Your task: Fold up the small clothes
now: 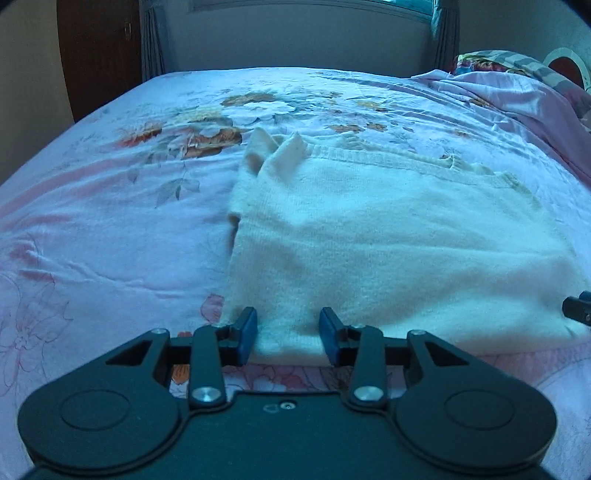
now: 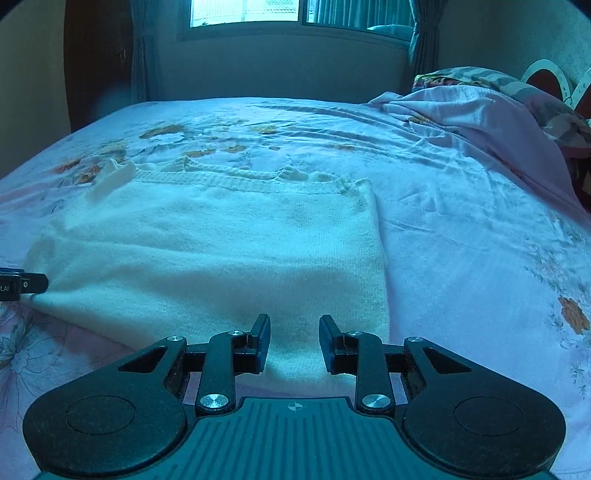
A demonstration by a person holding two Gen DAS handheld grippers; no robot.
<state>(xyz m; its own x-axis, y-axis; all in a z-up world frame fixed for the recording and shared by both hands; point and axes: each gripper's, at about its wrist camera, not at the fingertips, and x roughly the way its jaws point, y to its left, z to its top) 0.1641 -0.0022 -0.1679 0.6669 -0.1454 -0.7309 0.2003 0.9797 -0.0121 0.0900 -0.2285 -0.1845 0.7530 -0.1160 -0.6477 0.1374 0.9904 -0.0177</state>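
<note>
The left gripper [image 1: 288, 334] sits at the near left corner of the cream knitted sweater [image 1: 388, 251], its jaws part open with the folded near hem lying between the blue pads [image 1: 248, 332]. The knit fills the gap, but whether the pads actually press on it cannot be told from this view. To the left of this gripper the floral pink bedsheet [image 1: 92, 221] stretches bare and gently creased to the bed's edge, with a dark wooden door [image 1: 99, 55] beyond. Ahead of it, a loose flap of the sweater stands up in two soft points near the ribbed band along the far edge.

The sweater lies flat across the middle of the bed, spanning from one gripper to the other, its surface fuzzy and thick, its right edge straight.

The right gripper [image 2: 294, 341] is at the near right part of the same hem, jaws part open, the knit running between its dark fingers [image 2: 261, 339]; here too a firm pinch cannot be confirmed. The tip of the left gripper shows at its far left, touching the sweater's corner. To the right of the right gripper, open sheet runs wide and smooth, rising ahead into a rumpled lilac blanket [image 2: 480, 110] beside patterned pillows [image 2: 480, 75]. Straight ahead, past the bed's far edge, stand a grey wall, curtains [image 2: 142, 55] and a bright window [image 2: 243, 11].
</note>
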